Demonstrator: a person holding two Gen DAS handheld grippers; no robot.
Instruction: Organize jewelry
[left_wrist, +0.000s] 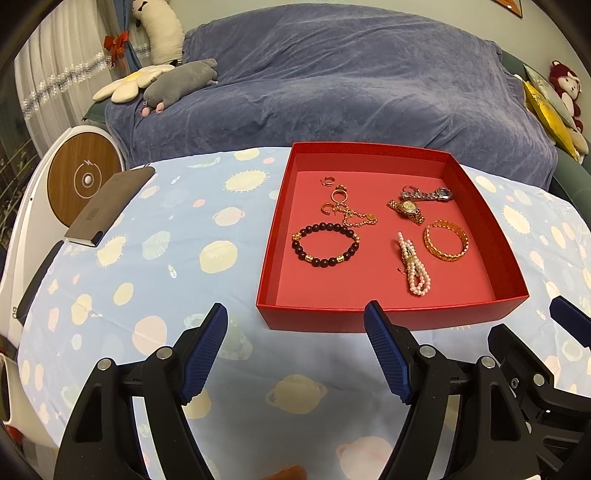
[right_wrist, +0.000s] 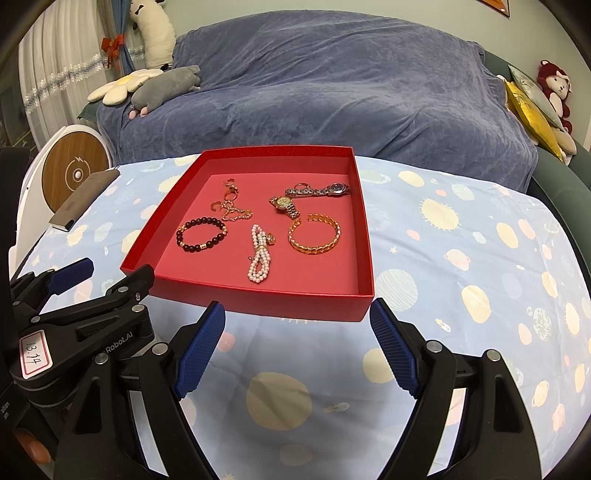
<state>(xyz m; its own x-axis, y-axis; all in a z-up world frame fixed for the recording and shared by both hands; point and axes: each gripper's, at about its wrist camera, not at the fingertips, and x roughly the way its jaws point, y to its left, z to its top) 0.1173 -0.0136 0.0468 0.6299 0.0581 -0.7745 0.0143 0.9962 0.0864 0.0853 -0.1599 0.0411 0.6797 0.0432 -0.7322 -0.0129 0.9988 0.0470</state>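
Observation:
A red open box (left_wrist: 391, 318) (right_wrist: 258, 301) sits on the table and holds the jewelry. Inside lie a dark bead bracelet (left_wrist: 325, 244) (right_wrist: 201, 233), a gold chain (left_wrist: 358, 218) (right_wrist: 236, 214), small gold rings (left_wrist: 338, 194) (right_wrist: 229, 190), a gold watch (left_wrist: 406, 209) (right_wrist: 285, 205), a silver watch (left_wrist: 428, 193) (right_wrist: 319, 191), a gold bangle (left_wrist: 446, 242) (right_wrist: 314, 235) and a pearl bracelet (left_wrist: 414, 267) (right_wrist: 260, 258). My left gripper (left_wrist: 295, 350) is open and empty just in front of the box's near wall. My right gripper (right_wrist: 297, 350) is open and empty, also just short of the near wall.
The table wears a light blue cloth (left_wrist: 155, 258) (right_wrist: 461, 258) with planet prints. A dark flat case (left_wrist: 110, 205) (right_wrist: 83, 199) lies at the table's left edge. A sofa with a blue cover (left_wrist: 332, 81) stands behind. A white round device (left_wrist: 81, 173) stands at left.

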